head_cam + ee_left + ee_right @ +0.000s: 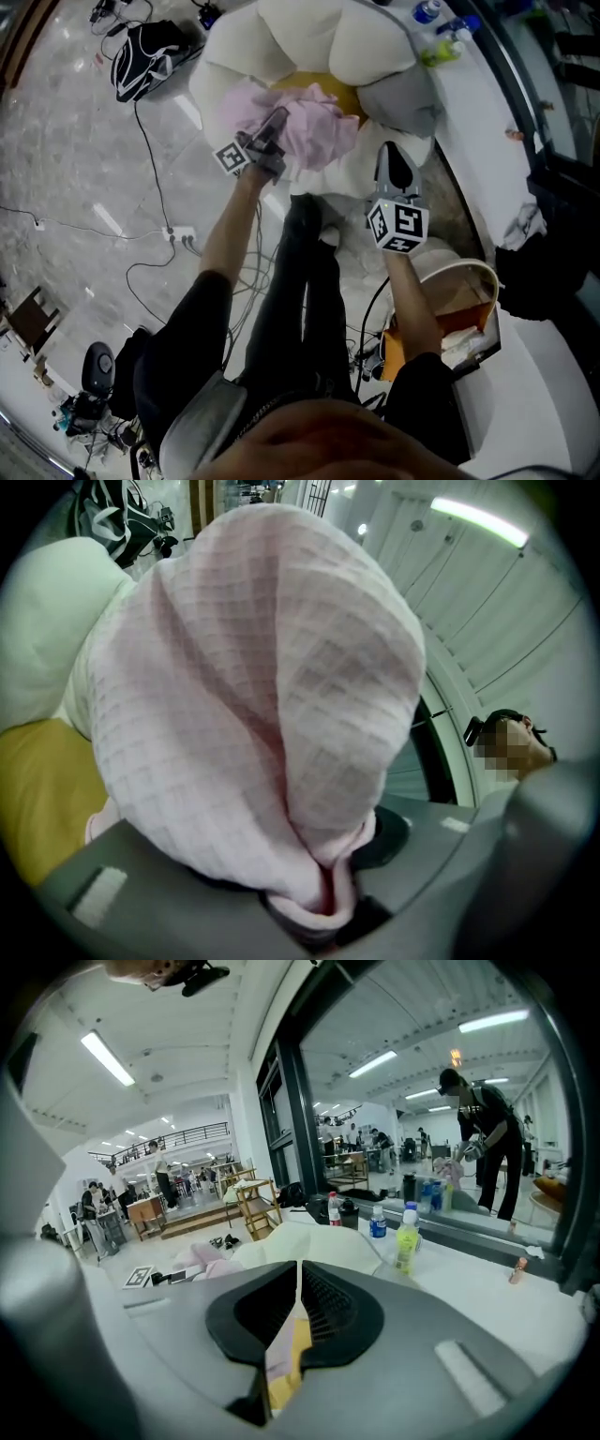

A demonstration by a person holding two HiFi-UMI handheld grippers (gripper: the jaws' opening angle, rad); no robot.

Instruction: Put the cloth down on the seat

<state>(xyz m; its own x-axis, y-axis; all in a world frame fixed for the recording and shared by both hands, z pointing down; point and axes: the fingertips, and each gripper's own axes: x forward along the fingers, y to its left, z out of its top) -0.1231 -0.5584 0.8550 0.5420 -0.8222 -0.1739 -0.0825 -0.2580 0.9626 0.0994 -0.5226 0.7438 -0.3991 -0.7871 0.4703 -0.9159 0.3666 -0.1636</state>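
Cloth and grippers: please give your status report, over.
Left gripper, fingers shut on pink cloth. Right gripper shut, empty. Cloth bunched over yellow seat, not yet released. No obstruction seen.

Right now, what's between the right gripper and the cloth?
Head view: just the white seat cushion between the right gripper and the cloth, nothing else.

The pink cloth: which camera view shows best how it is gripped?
The left gripper view: the pink cloth fills it, one fold pinched in the left gripper. The head view shows it bunched over the seat; the right gripper view only a small far patch.
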